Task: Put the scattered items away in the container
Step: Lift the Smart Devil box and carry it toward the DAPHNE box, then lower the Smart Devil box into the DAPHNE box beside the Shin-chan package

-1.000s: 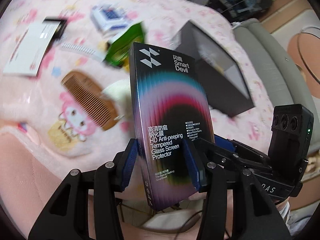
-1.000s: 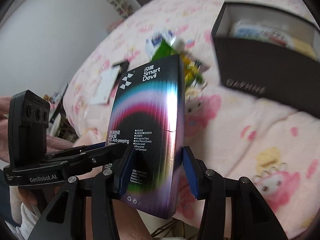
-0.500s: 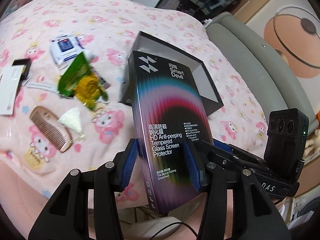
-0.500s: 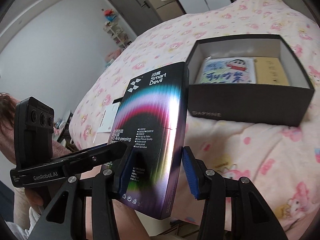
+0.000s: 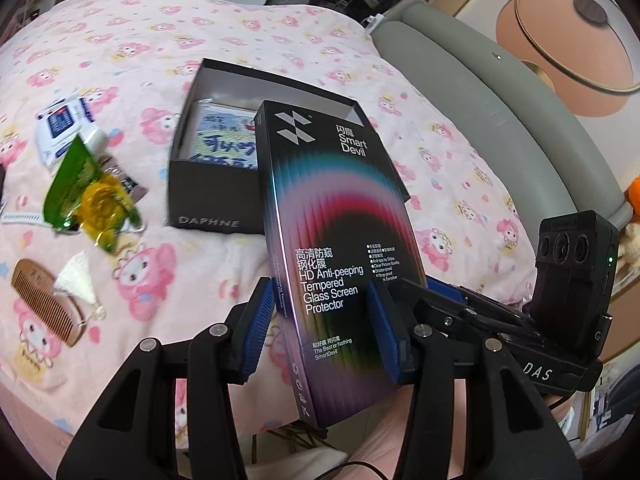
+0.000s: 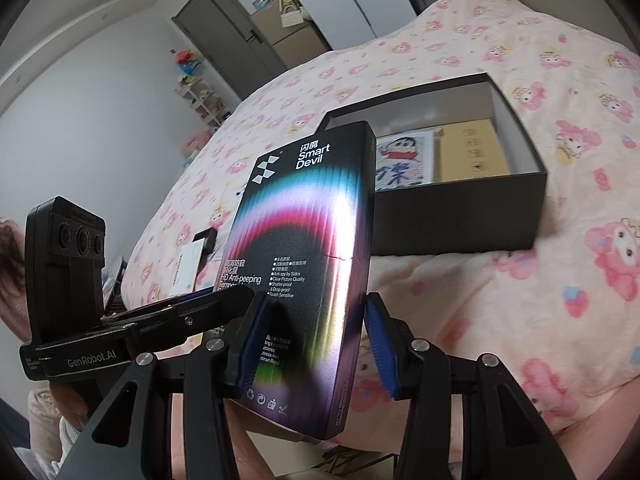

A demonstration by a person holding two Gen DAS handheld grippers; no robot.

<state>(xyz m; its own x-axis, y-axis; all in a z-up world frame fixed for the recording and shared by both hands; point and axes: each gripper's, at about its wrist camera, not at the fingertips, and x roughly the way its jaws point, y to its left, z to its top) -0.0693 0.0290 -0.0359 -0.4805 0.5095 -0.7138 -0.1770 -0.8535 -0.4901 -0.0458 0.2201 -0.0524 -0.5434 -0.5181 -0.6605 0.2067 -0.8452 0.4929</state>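
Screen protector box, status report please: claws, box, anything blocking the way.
Both claws, left and right, shut on screen protector box. Held upright, short of black container. Path clear; container part filled.

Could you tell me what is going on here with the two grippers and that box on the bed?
A person is tidying things on a pink blanket into an open black Daphne box. Both the left gripper and the right gripper are clamped on one Smart Devil screen protector box, held in the air in front of the container. A cartoon picture and a tan carton already lie inside. A wooden comb, green wrapper and wipes packet still lie loose.
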